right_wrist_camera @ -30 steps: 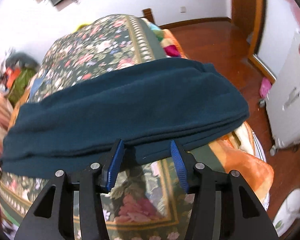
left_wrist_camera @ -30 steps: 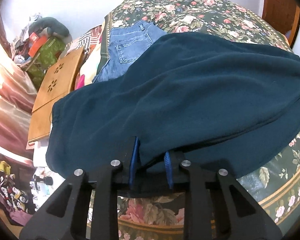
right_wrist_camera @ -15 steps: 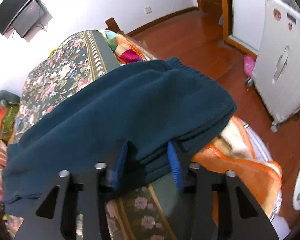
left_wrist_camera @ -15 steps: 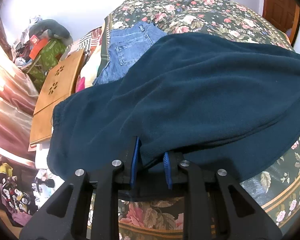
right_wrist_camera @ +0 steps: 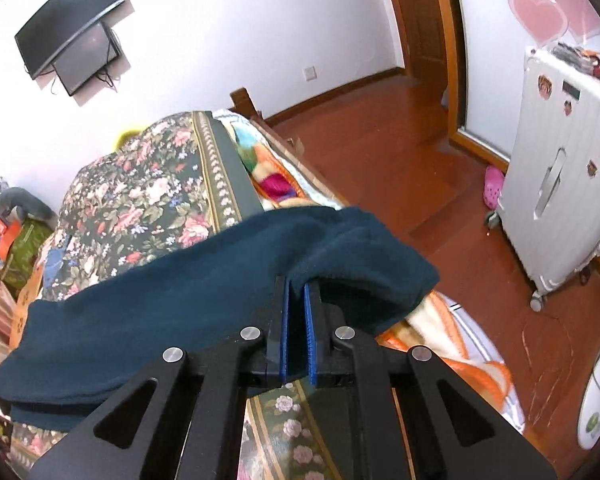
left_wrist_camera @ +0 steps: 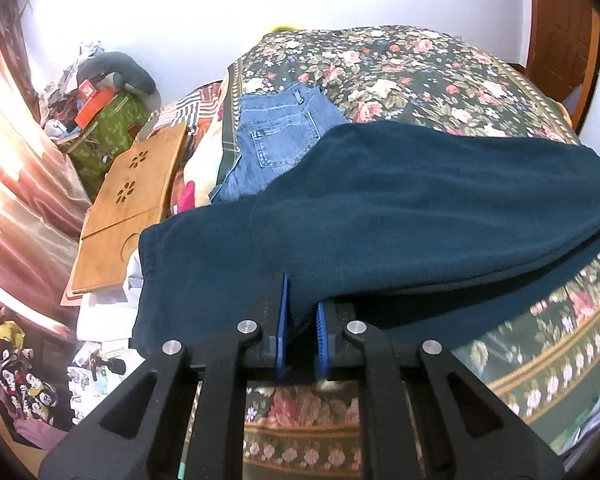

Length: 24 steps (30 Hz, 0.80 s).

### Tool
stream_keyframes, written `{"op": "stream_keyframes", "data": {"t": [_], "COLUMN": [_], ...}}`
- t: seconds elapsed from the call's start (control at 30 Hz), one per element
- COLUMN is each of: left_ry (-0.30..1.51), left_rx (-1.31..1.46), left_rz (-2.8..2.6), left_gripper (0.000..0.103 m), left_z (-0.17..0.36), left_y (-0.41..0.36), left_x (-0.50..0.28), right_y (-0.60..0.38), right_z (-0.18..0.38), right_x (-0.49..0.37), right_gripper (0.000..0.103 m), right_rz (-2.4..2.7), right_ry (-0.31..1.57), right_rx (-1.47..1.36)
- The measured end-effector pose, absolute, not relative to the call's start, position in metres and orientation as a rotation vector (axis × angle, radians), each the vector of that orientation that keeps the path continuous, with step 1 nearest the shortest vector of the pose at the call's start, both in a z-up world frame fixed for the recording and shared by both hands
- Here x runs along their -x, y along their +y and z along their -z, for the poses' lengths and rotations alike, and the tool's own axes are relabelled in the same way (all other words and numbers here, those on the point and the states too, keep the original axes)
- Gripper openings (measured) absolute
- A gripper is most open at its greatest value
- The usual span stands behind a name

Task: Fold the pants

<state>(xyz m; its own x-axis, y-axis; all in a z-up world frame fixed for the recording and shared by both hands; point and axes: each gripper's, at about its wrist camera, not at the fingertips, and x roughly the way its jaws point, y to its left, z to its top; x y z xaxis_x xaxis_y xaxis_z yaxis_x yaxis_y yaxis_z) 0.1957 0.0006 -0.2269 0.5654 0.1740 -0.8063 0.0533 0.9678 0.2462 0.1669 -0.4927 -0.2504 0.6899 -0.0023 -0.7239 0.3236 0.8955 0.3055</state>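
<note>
Dark teal fleece pants (left_wrist_camera: pixel 400 208) lie across a floral bedspread (left_wrist_camera: pixel 412 76), folded over lengthwise. My left gripper (left_wrist_camera: pixel 300 308) is shut on the near edge of the upper layer and lifts it off the lower layer. In the right wrist view the same pants (right_wrist_camera: pixel 188 300) stretch to the left. My right gripper (right_wrist_camera: pixel 299 292) is shut on their right end, which is raised above the bed edge. The fingertips of both grippers are hidden inside the cloth.
Blue jeans (left_wrist_camera: pixel 276 140) lie on the bed behind the teal pants. A wooden lap tray (left_wrist_camera: pixel 128 200) and clutter sit left of the bed. A white suitcase (right_wrist_camera: pixel 560 184) stands on the wooden floor (right_wrist_camera: pixel 400 160) to the right. An orange blanket (right_wrist_camera: pixel 452 344) hangs under the bedspread.
My right gripper went from open at the pants' edge to shut on their right end and lifted it. My left gripper stayed shut on the cloth and raised it.
</note>
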Motion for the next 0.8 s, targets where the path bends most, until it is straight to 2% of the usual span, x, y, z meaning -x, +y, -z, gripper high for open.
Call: {"op": "stream_keyframes", "data": {"t": [0.27,0.33,0.37,0.53,0.73,0.8], "left_ry": [1.073,1.077,1.077,1.062,0.964,0.957], "left_rx": [-0.235,-0.236,-0.24,-0.151,-0.049,-0.033], "left_rz": [-0.021,-0.015,-0.017,0.011,-0.112,-0.173], "left_gripper": [0.014,0.017,0.019,0.044,0.06,0.061], "left_z": [0.257,0.257,0.255,0.236,0.202,0.202], "left_y": [0.003,0.002,0.002,0.022,0.083,0.108], "left_x": [-0.183,-0.181,-0.18,-0.168,-0.17,-0.184], "right_y": [-0.484,-0.482,-0.482,-0.48,-0.468,-0.46], "right_z": [0.281,0.287,0.288,0.273,0.24,0.234], "right_x": [-0.167,-0.166,-0.166,-0.161,-0.157,-0.162], "right_gripper": [0.006,0.006,0.011,0.026,0.033,0.039], "right_rz": [0.213,0.216,0.215,0.24,0.22,0.192], "right_ry": [0.908,0.943,0.955,0.995,0.929,0.911], "right_rx": [-0.375,-0.37,-0.367,-0.294,-0.229,-0.227]}}
